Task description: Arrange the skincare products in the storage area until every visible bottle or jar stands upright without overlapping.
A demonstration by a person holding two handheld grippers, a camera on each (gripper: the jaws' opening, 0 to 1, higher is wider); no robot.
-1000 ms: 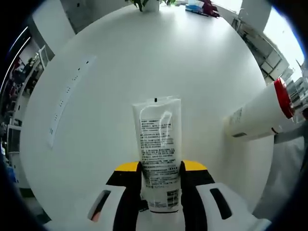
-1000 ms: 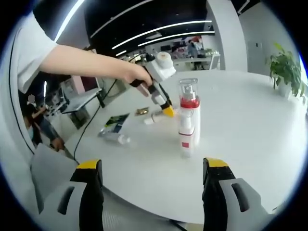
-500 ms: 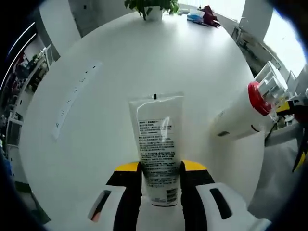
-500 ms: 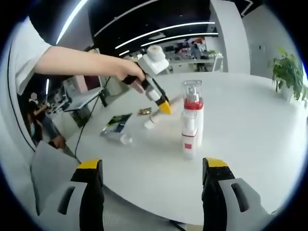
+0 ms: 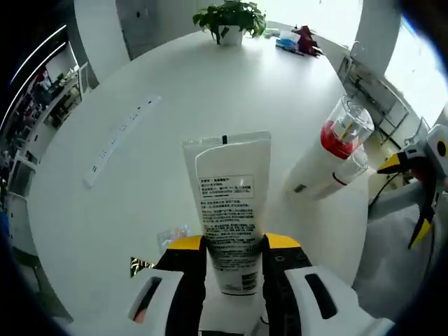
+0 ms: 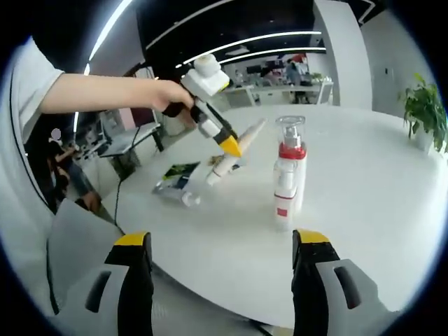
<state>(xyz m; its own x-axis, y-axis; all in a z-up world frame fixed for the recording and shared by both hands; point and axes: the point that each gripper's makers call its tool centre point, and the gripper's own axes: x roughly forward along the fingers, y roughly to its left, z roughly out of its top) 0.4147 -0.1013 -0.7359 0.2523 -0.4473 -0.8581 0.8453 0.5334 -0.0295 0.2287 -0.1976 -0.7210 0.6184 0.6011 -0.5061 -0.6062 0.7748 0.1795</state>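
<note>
the tube's (image 5: 229, 210) cap end is hidden between the left tool's (image 5: 232, 246) jaws. print on the tube and on the small packets (image 6: 173, 183) lying on the table (image 6: 364, 189) is too small to read.

Camera placement: two gripper-mounted fisheye views, facing each other across one round white table (image 5: 140, 91).

The left gripper view looks steeply down along its jaws onto the tabletop, near a white tube (image 5: 227, 210). The right gripper view looks level across the table from its edge. Both share the red-collared pump bottle (image 6: 288, 178) (image 5: 325, 157) and the potted plant (image 5: 229, 19) (image 6: 423, 112).
</note>
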